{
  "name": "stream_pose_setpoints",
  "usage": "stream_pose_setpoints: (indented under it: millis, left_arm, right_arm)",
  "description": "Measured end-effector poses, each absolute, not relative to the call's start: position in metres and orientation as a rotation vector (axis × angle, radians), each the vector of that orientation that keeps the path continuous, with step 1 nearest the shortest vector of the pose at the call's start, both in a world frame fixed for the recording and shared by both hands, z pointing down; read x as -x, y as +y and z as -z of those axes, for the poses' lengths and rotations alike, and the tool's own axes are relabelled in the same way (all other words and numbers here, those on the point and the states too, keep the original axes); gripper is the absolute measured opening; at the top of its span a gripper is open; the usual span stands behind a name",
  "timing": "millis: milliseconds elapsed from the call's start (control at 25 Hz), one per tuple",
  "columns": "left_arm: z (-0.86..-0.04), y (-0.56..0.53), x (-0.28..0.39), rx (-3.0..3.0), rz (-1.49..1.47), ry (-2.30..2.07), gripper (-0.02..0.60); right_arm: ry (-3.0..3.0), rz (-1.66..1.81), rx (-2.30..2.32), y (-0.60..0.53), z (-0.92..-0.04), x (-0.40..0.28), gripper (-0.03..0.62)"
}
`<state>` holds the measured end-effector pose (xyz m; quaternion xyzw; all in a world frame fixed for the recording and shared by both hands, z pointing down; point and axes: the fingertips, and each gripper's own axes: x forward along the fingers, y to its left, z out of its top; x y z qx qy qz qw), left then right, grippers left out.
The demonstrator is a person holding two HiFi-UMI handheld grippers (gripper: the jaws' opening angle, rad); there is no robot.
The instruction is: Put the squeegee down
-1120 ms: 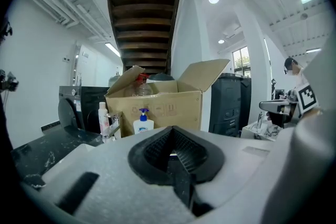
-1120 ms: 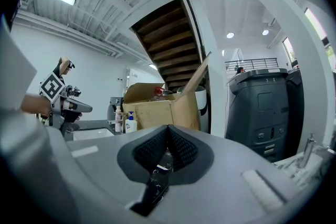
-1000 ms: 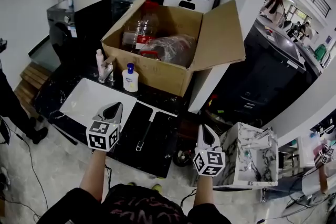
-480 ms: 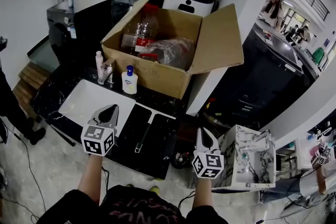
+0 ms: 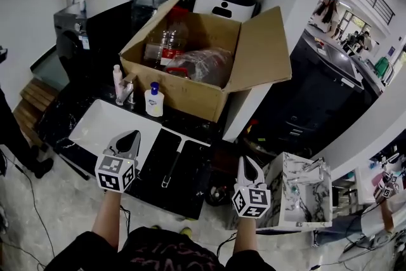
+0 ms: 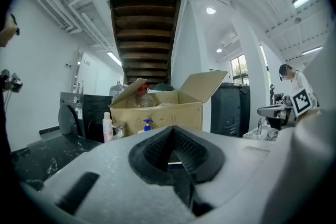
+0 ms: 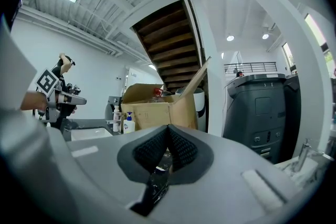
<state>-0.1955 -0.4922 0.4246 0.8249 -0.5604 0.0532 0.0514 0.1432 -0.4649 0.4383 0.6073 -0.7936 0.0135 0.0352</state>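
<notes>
The squeegee (image 5: 176,158) lies flat on the black counter (image 5: 190,190), its blade toward the box and its handle toward me; nothing touches it. My left gripper (image 5: 131,136) hovers just left of it, over the sink's near edge, with its jaws shut and empty. In the left gripper view the left gripper (image 6: 172,129) shows its pads meeting at the tip. My right gripper (image 5: 246,162) is held off the counter's right end, also shut with nothing in it. In its own view the right gripper (image 7: 168,128) points level toward the box.
A white sink (image 5: 95,127) with a faucet (image 5: 129,87), a pump bottle (image 5: 153,100) and a pink bottle (image 5: 117,78) sits left of the squeegee. An open cardboard box (image 5: 203,89) stands behind. A marble-patterned stand (image 5: 298,190) is at right, dark bins (image 5: 317,95) beyond.
My left gripper has drawn back a little toward me, away from the squeegee. The squeegee stays flat on the counter and the right gripper has kept still.
</notes>
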Motion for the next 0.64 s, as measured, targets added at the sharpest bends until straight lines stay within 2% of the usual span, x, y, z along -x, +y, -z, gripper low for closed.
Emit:
stream_pose_setpoints:
  millis: [640]
  left_arm:
    - [-0.4175,-0.4973,0.1999,-2.515,-0.137,-1.689,0.003]
  right_arm:
    - [-2.442,-0.045,-1.874,-0.467,-0.4362,-0.1422,0.002]
